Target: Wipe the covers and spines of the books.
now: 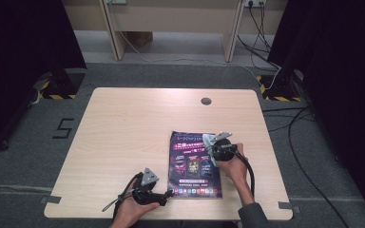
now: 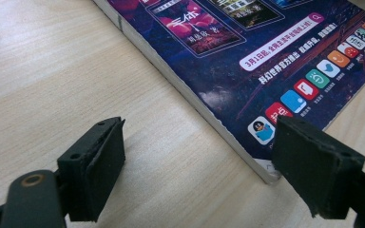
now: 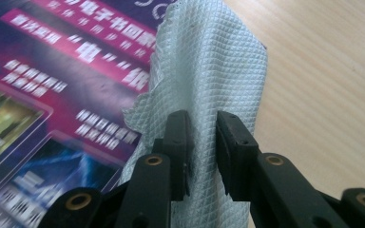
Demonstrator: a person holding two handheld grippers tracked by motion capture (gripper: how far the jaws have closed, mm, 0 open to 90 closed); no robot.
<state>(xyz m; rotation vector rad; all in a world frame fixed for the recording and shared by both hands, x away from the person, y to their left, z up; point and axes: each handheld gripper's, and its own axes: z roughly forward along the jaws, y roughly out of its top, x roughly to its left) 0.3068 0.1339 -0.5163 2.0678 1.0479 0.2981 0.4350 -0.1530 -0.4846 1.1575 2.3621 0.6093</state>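
Jaws of the right gripper (image 3: 202, 142) stand nearly closed and pinch a pale quilted cloth (image 3: 209, 71) between the pads. That cloth hangs over the upper right part of a purple-covered magazine (image 1: 195, 166), which lies flat on the wooden table (image 1: 123, 133), near its front edge and right of centre. Jaws of the left gripper (image 2: 197, 166) stand wide apart with nothing between them, low over the tabletop, at the magazine's near left corner (image 2: 266, 168); one pad sits just beside that corner. Whether it touches cannot be told.
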